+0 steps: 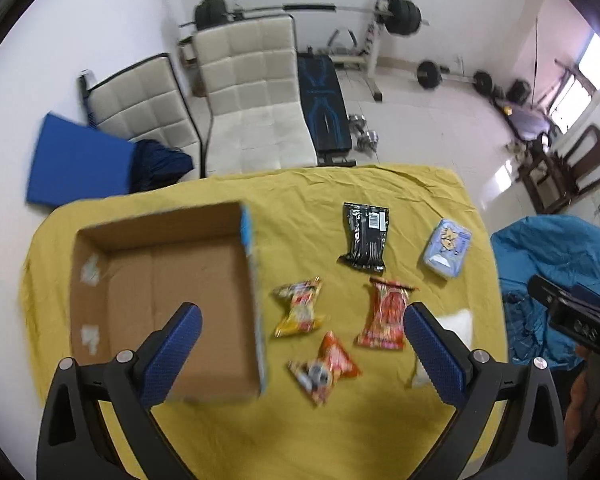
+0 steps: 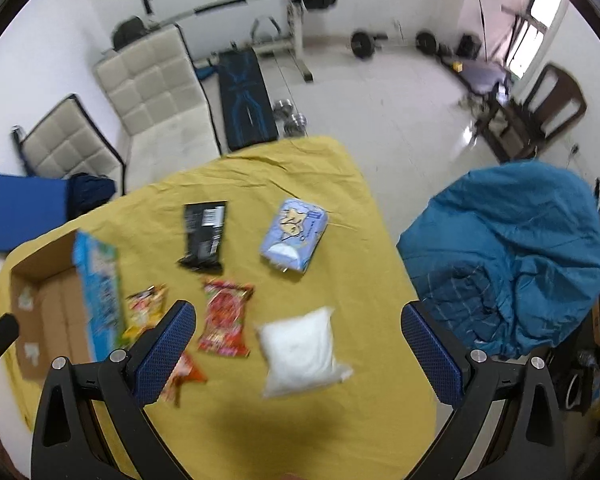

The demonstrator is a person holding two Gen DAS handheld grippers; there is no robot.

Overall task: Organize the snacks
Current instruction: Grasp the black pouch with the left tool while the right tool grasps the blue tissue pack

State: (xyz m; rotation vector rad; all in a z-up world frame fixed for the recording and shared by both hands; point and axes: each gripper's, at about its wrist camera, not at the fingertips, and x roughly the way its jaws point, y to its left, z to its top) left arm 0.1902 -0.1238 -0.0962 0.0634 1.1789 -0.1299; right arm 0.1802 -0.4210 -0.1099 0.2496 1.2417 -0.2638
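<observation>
An open cardboard box [image 1: 160,280] [image 2: 48,312] sits empty at the left of the yellow-clothed table [image 1: 300,432] [image 2: 284,432]. To its right lie a yellow snack packet [image 1: 299,308] [image 2: 146,308], an orange one [image 1: 326,366] [image 2: 184,376], a red one [image 1: 386,314] [image 2: 226,318], a black one [image 1: 365,236] [image 2: 204,236], a pale blue pack [image 1: 447,248] [image 2: 294,238] and a white pouch [image 2: 302,352]. My left gripper [image 1: 302,328] hovers open above the box's right wall. My right gripper [image 2: 298,326] hangs open over the white pouch, holding nothing.
Two white padded chairs [image 1: 256,92] and a weight bench with barbell [image 1: 324,104] stand behind the table. A blue mat [image 1: 76,160] lies at the far left. A teal cloth-covered seat [image 2: 512,248] sits right of the table, with a wooden chair [image 2: 548,108] beyond.
</observation>
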